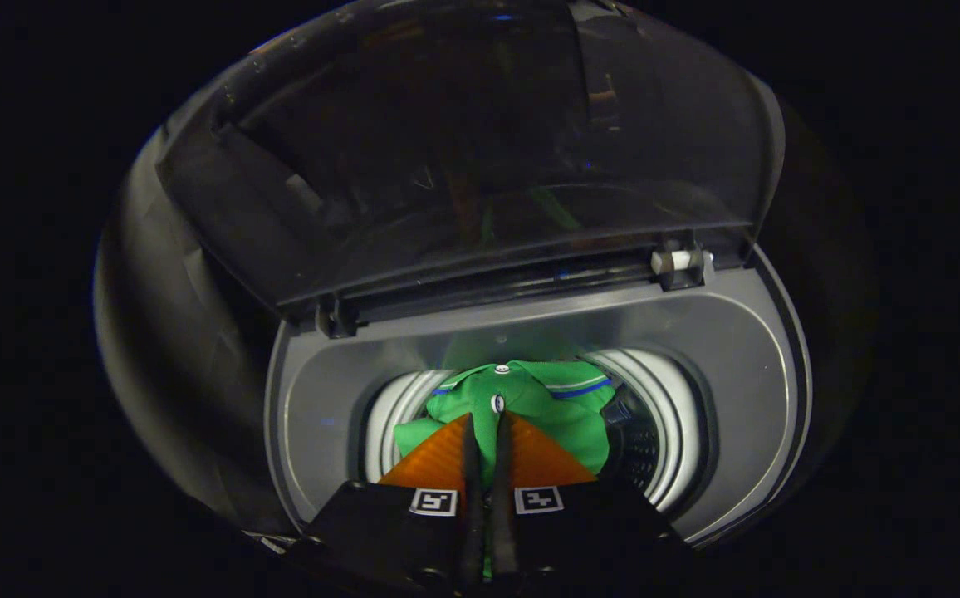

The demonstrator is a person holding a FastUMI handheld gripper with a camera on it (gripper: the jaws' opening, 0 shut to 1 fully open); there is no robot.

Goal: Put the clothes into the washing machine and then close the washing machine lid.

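- The outer wall of the washing machine [173,332] curves away at the left, dark and glossy, in very low light; past it the booth is too dark to make out.
- The grey top deck [322,415] rings the round drum opening [397,407], whose pale ribbed rim shows left and right of the cloth.
- The green garment [530,399], with a blue-and-white stripe at its collar and 2 small buttons, hangs in the drum mouth just ahead of the fingers, bunched and mostly still above the rim.
- The gripper [487,432] points down into the drum; its 2 fingers stand narrow, nearly together, with a strip of green cloth caught between them, so it appears to be gripping the garment.
- Risk, as I judge it: released here, the cloth could drape over the rim instead of dropping in, since much of it sits high in the opening.
- A fold left on the deck would then be trapped under the lid and stop it seating.
- The tinted, see-through lid [480,149] stands raised behind the drum on its hinge bar, with a white hinge pin [679,260] at the right end; it could be knocked down onto the gripper by a careless lift.
- To the right, the deck [746,390] widens, smooth and bare.
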